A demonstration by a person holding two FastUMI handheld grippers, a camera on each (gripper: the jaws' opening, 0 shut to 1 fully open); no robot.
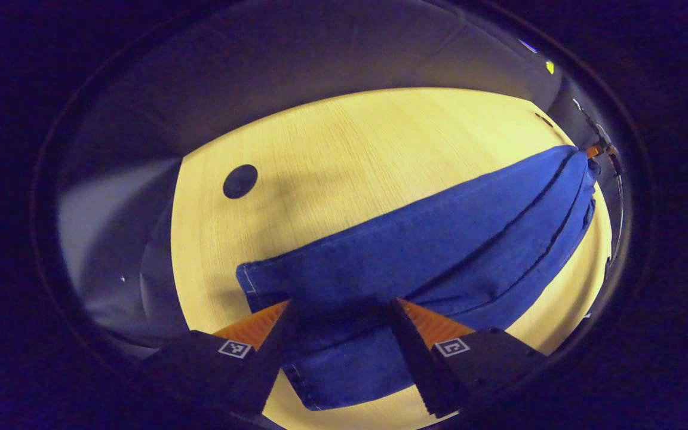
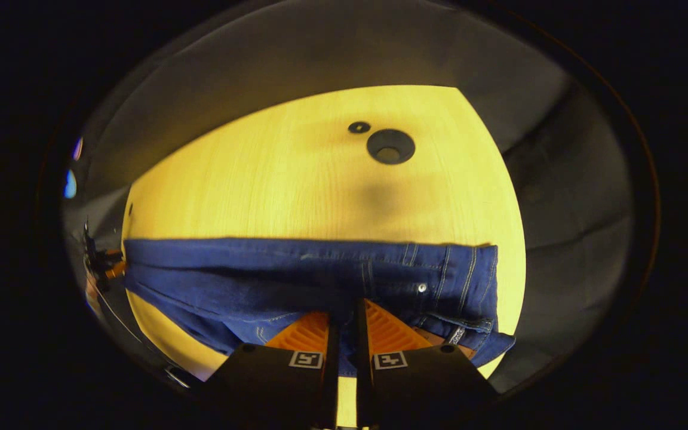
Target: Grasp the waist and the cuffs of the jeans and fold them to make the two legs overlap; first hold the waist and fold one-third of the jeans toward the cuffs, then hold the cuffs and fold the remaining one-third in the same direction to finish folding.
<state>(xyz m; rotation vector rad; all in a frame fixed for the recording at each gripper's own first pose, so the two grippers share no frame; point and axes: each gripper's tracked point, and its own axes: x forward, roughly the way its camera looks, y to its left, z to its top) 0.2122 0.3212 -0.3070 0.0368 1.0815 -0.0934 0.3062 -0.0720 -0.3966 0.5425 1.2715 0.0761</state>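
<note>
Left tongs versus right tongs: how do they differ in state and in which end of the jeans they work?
The left tongs stand wide apart over the cuff end of the jeans, while the right tongs are nearly closed, with waist-end denim between them. The left tongs straddle flat fabric; the right tongs sit by the waistband and rivet. Both work at the table's near edge.

Blue denim jeans (image 1: 415,251): matt woven cloth, pale stitched seams, small shiny metal rivet (image 2: 421,288). Pale yellow wood-grain table (image 1: 344,149): smooth, fine straight grain, low sheen. Fingers' (image 2: 387,327) inner faces ribbed.
</note>
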